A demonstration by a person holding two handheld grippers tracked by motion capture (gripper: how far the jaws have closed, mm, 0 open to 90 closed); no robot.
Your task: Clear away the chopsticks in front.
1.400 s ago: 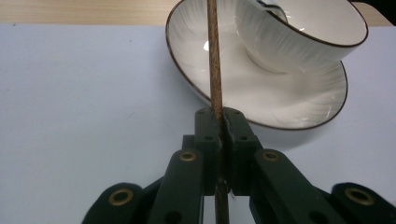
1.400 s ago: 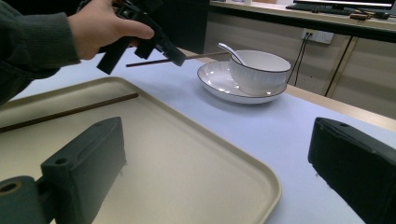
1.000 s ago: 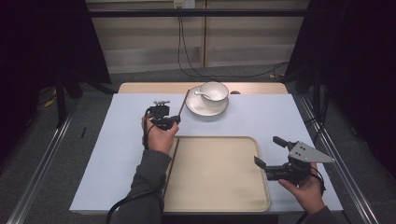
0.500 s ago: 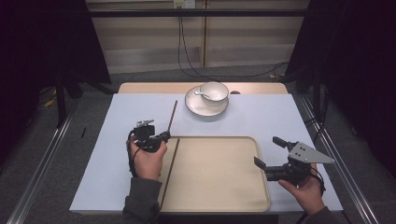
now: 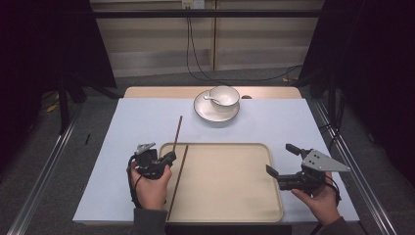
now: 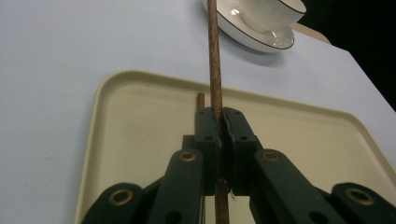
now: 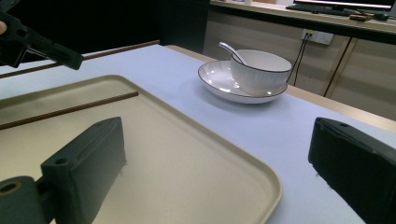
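My left gripper is shut on a brown chopstick, which points from the jaws toward the saucer over the tray's left rim. A second chopstick lies along the left side of the beige tray. At the tray's right edge my right gripper stands open with nothing between its jaws. In the right gripper view, the left gripper and its chopstick are at the upper left.
A white bowl with a spoon in it sits on a white saucer at the table's far middle. The light blue table cover is bare left of the tray. Cables hang beyond the far edge.
My left gripper has drawn back from near the saucer toward the person, carrying the chopstick to the tray's left edge. The right gripper has stayed put.
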